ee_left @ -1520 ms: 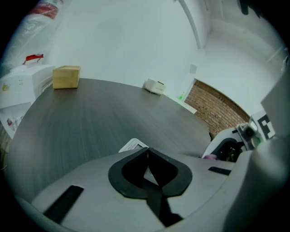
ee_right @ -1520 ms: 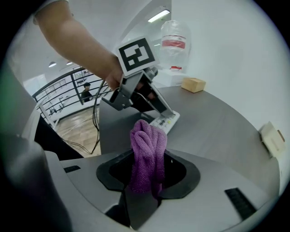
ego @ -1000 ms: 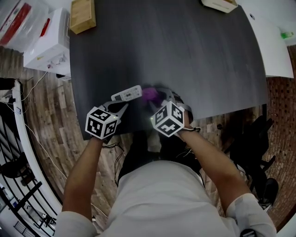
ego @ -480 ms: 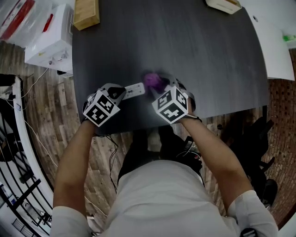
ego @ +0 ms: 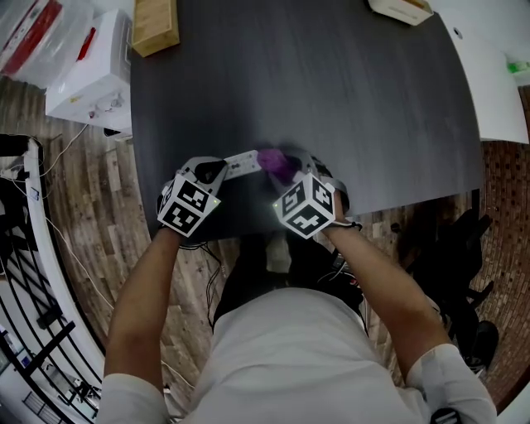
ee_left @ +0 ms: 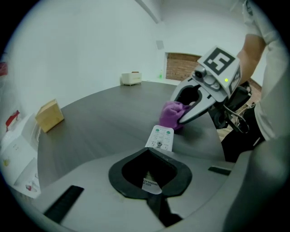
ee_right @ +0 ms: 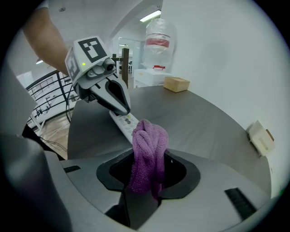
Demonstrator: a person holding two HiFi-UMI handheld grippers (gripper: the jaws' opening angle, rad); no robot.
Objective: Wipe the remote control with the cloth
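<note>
Since a second ago my left gripper [ee_right: 121, 108] has rolled with the remote control [ego: 242, 162], whose near end its jaws clench, close to the surface's [ego: 348, 99] front edge. My right gripper's [ee_left: 186, 118] jaws pinch the cloth [ee_right: 148, 154] (purple, bunched) against the remote's far end. I judge that pressing hard there could lever the remote from my narrow grip.

Over the near edge of the bench [ego: 373, 99], the remote control [ego: 242, 163] has its left end in the left claw [ego: 211, 172] and its right end against the cloth [ego: 273, 162] in the right claw [ego: 302, 170]; a wooden block [ego: 155, 25] lies at the far left corner.
</note>
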